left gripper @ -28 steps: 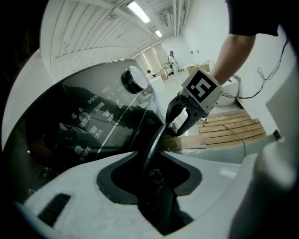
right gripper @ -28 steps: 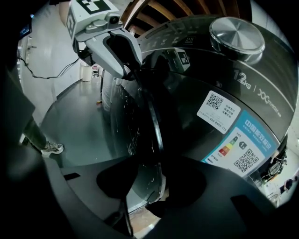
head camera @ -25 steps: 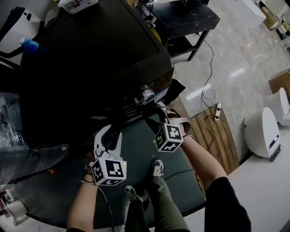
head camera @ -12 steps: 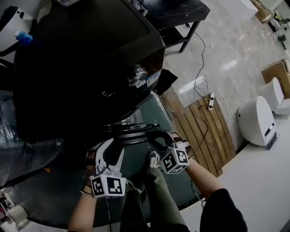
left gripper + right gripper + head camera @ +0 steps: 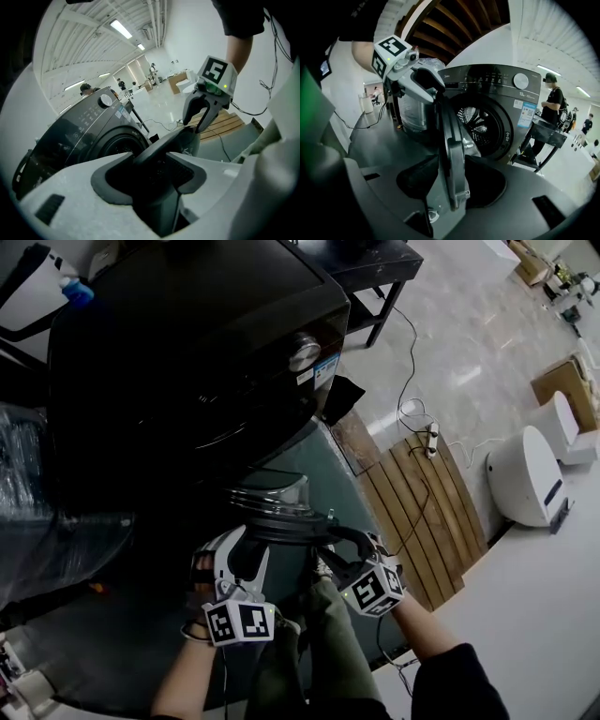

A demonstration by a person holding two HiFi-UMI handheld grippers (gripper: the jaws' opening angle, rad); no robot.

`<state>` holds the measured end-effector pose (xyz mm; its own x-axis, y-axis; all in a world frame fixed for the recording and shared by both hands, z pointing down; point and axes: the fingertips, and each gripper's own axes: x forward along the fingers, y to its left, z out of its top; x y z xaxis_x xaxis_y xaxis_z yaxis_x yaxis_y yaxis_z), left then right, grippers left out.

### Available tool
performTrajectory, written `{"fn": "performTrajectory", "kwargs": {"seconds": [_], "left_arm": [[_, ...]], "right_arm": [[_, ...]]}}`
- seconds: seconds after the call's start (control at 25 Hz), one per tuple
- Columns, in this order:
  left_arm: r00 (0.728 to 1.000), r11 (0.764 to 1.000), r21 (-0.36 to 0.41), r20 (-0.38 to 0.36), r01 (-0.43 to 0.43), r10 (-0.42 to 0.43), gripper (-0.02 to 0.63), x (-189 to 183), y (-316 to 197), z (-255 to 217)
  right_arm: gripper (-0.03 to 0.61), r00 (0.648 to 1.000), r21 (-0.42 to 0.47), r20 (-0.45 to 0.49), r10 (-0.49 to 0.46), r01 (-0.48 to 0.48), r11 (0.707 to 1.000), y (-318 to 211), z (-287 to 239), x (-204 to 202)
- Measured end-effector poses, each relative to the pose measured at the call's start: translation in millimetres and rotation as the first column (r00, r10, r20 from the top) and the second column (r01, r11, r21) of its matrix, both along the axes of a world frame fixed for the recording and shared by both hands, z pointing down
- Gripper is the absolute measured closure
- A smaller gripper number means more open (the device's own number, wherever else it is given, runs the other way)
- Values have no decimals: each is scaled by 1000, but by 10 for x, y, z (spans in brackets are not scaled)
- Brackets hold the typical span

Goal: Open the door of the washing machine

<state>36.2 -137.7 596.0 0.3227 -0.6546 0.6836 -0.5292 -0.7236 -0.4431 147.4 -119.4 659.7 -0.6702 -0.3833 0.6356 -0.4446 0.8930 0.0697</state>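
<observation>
Before the washing machine [image 5: 187, 352], door [image 5: 278, 521] is being straddled.
Left gripper [image 5: 240, 542] and right gripper [image 5: 343, 546] are being opened, rim between jaws.

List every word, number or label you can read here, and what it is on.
Nothing reads clearly.
Control panel of the washing machine: print too small.
Sticker on its front: blurred.
Marker cubes: square patterns, no words.

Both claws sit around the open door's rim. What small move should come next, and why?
Probably draw both claws back off the door. It stands swung clear of the drum opening, and the left claw and right claw are opening, with the rim between them.
</observation>
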Motion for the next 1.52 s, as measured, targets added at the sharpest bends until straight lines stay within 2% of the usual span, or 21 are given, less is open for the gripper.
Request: {"fn": "performTrajectory", "kwargs": {"seconds": [0.12, 0.28, 0.44, 0.6, 0.8, 1.04, 1.2, 1.36, 1.52], "left_arm": [[1000, 1000, 0, -25, 12, -12, 391, -102, 265, 35], [1000, 1000, -6, -8, -10, 10, 377, -227, 603, 38], [1000, 1000, 7, -3, -14, 14, 367, -428, 912, 40], [994, 996, -40, -75, 76, -78, 365, -716, 1220, 71], [974, 980, -75, -123, 184, -192, 367, -1119, 1582, 116], [926, 936, -124, -148, 330, -347, 373, -1658, 1931, 140], [874, 890, -130, -170, 437, -454, 387, -2064, 2054, 121], [828, 846, -115, -173, 521, -534, 393, -2492, 2163, 108], [784, 800, -88, -161, 594, -599, 425, -2929, 2259, 131]], "right_arm": [[379, 999, -20, 15, 28, -27, 999, 299, -73, -66], [368, 999, -77, 29, 37, -35, 996, 757, -101, -208], [373, 995, -100, 32, 92, -88, 991, 1089, -114, -296], [374, 987, -123, 26, 159, -154, 980, 1317, -120, -372], [376, 982, -107, 50, 183, -176, 979, 1433, -216, -619], [385, 977, -87, 100, 189, -180, 980, 1446, -326, -960], [394, 979, -92, 111, 170, -160, 983, 1496, -326, -1135], [394, 979, -101, 115, 165, -154, 983, 1553, -309, -1291], [395, 980, -110, 125, 156, -143, 984, 1591, -323, -1452]]}}
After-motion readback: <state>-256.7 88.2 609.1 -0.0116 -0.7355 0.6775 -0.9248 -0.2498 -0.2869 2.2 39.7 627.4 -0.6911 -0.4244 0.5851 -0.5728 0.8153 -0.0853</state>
